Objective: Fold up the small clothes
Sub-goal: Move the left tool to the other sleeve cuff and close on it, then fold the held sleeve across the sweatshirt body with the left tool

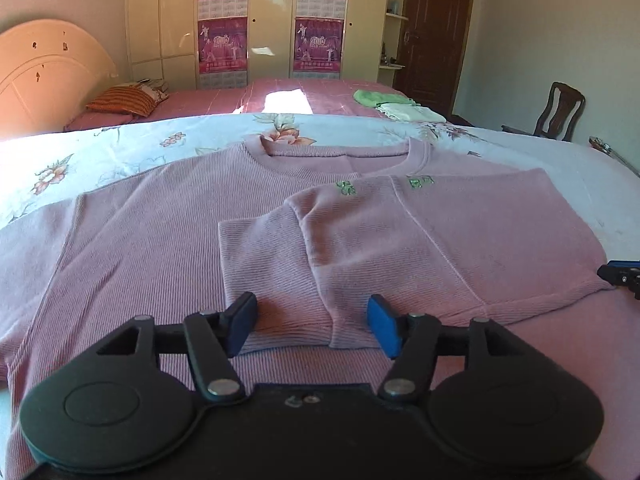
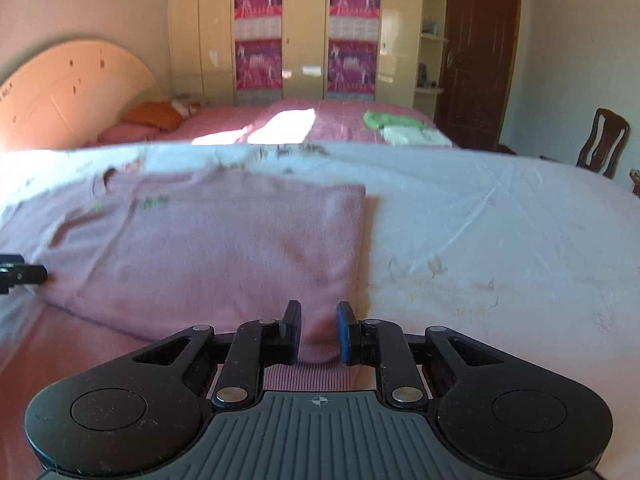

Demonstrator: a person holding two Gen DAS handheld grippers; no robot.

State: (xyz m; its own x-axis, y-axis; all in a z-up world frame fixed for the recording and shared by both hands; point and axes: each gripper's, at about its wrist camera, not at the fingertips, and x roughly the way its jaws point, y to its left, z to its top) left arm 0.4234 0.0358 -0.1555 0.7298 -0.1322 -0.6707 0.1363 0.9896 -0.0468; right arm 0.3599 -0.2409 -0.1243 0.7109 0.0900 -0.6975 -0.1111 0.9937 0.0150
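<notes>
Side fold laid over sweater (image 1: 168, 216). L tongs (image 1: 312, 326) apart, cuff between, unpinched. R tongs (image 2: 318, 330) clamped on folded edge. Next judged: opposite side fold.

sweaters: 1 (image 1: 160, 232) | claws: 2 (image 1: 312, 326) (image 2: 318, 332) | chairs: 1 (image 1: 560, 114)

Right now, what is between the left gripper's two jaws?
Left wrist view: the folded cuff of the pink ribbed knit sweater lies between the open jaws, unpinched.

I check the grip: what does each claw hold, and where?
Left claw is open, holding nothing. Right claw pinches the sweater at its folded edge.
</notes>
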